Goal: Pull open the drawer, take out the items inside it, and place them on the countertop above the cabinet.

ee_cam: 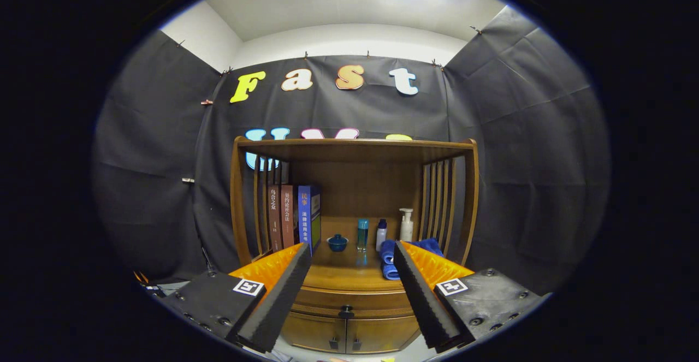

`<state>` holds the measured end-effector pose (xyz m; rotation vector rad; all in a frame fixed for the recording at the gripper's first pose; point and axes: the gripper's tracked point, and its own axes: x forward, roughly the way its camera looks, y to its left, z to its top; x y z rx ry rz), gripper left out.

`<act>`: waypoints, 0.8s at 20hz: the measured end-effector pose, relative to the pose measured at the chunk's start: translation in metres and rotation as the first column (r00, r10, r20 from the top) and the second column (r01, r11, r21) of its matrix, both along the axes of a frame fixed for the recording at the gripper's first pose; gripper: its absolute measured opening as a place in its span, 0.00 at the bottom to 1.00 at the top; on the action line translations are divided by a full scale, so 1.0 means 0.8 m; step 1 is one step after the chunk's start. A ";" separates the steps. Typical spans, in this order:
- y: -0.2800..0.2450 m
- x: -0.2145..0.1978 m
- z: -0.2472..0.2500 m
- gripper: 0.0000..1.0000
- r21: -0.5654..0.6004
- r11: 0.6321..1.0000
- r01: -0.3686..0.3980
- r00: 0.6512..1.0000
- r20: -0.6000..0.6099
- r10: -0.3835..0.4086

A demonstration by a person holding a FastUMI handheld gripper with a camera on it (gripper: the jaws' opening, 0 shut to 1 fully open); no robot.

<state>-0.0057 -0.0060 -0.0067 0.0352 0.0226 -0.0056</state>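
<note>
Drawer [345, 299] front sits closed in the wooden cabinet [352, 198], straight ahead at twelve o'clock from the gripper [352, 261], seen in the gap between the two fingers. A dark knob [345, 312] marks its middle. Under it are two small doors [345, 333] with dark handles at their meeting edges. What lies inside the drawer cannot be seen.

Countertop [344, 274] runs just above the drawer, under an open shelf bay with slatted sides. At eleven o'clock from the gripper three books [295, 217] stand upright against the left slats, two brown and one blue. Near twelve o'clock a small blue lidded bowl [337, 242] rests on the wood, with a teal bottle [362, 235] just beside it at its three o'clock. A white bottle with a dark cap [381, 235] and a white pump bottle [406, 225] follow further toward one o'clock. Rolled blue towels [389, 258] lie at one o'clock, partly hidden behind the right finger.

The gripper's fingers stand wide apart, holding nothing, short of the cabinet and touching no part of it.
</note>
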 end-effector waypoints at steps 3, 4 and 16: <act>0.000 0.000 -0.004 0.99 -0.004 1.000 -0.001 1.000 -0.006 0.001; -0.001 0.000 -0.005 0.99 -0.004 1.000 -0.001 1.000 -0.007 0.001; -0.003 0.027 -0.071 0.99 0.009 1.000 0.015 0.995 -0.103 -0.014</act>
